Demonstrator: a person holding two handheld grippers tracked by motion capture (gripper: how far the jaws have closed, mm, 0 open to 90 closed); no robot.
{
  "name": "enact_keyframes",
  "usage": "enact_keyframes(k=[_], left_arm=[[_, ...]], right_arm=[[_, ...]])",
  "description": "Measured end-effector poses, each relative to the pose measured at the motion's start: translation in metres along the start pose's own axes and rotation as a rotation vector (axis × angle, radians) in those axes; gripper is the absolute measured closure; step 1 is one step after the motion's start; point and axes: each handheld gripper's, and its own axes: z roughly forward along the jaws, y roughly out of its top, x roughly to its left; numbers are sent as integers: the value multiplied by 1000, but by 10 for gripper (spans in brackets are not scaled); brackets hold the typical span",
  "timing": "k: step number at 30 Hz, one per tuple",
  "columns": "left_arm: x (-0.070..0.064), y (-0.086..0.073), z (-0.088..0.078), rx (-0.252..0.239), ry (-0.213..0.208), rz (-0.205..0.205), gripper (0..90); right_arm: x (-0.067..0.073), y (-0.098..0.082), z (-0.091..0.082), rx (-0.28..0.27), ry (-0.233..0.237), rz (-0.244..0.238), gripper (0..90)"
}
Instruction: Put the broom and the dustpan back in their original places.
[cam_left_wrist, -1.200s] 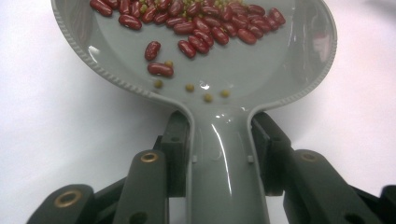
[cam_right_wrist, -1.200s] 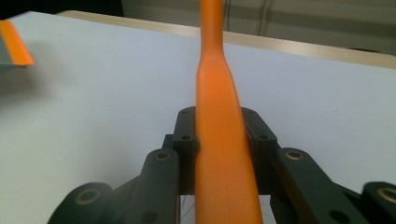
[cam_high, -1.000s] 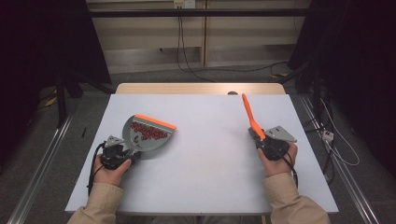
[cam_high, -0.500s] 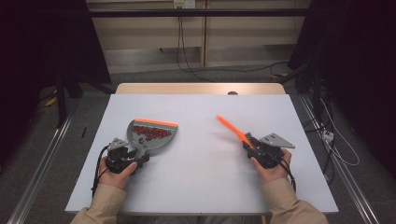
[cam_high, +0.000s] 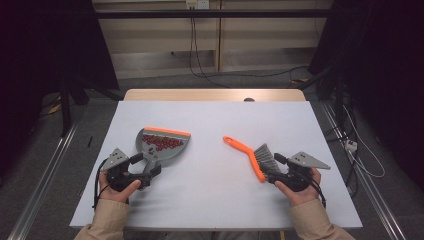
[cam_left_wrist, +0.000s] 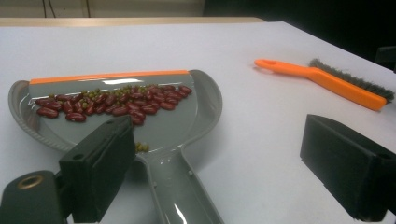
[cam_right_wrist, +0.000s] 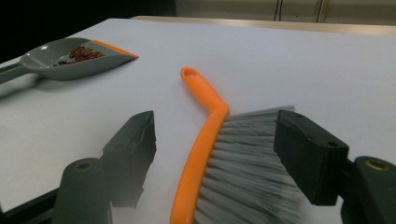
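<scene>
Lower left of the high view, the left gripper (cam_high: 150, 172) has just spread its jaws beside the dustpan (cam_high: 162, 145) handle (beans (cam_high: 161, 143) inside); lower right, the right gripper (cam_high: 270, 172) has just opened, with the brush (cam_high: 250, 156) lying loose on the table (cam_high: 210, 195) between its jaws.

Sleeves: beige, both forearms.
Left gripper (cam_high: 150, 172): black body, grey three-cornered plate, black cable.
Right gripper (cam_high: 267, 167): same build; blocky black jaws, brass-ringed screw holes.

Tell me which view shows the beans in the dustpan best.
The left gripper view: the beans lie close up, red ones mixed with small green ones, spread across the grey dustpan. The high view shows them as a small red patch; the right gripper view shows them far off, low and partly hidden by the pan's wall.
</scene>
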Motion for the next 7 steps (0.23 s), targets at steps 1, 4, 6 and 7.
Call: enact_keyframes(k=[1,4,6,7], left_arm=[[0,0,0,-8,-6,-4,97],[1,0,-2,-17,-11,8,92],[0,0,-2,-17,-11,8,90],[0,-1,-2,-21,-12,9,89]], right_arm=[[0,-1,-1,-4,3,-4,284],[-1,-2,-2,-3,14,-10,278],[0,-3,-2,3,21,-14,271],[1,-3,-2,4,26,-16,268]])
